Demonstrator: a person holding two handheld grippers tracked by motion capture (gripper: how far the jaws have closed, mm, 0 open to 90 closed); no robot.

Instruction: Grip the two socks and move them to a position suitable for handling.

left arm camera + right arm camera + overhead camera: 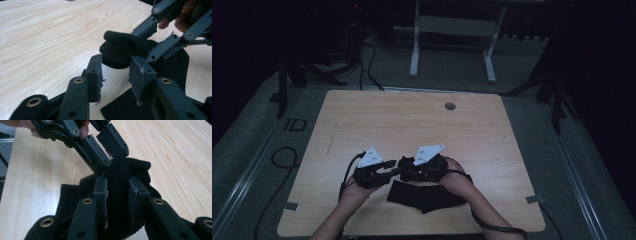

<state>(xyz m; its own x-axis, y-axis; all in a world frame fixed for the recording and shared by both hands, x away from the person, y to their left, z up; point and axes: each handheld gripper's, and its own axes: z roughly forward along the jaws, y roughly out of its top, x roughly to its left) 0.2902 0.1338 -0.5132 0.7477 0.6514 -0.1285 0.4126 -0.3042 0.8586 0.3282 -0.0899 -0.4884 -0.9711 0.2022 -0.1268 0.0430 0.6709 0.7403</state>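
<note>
While the black knitted cloth [424,197] is lifted at one end above the wooden table [362,125], with its remainder lying flat near the front edge, a fold appears to be under way. The right gripper [117,192] is clamped on a bunched fold of the cloth, the fabric pinched between its pads. The left gripper [115,72] is seen with its jaws partly apart; the rolled end of the cloth lies just beyond its pads, and no contact is visible. For the step to be done well, the right grip should be kept firm and the raised end held steady, so that the left jaws can be brought around the roll and closed squarely on it without the fabric being dragged askew. No containers are seen on the table.
</note>
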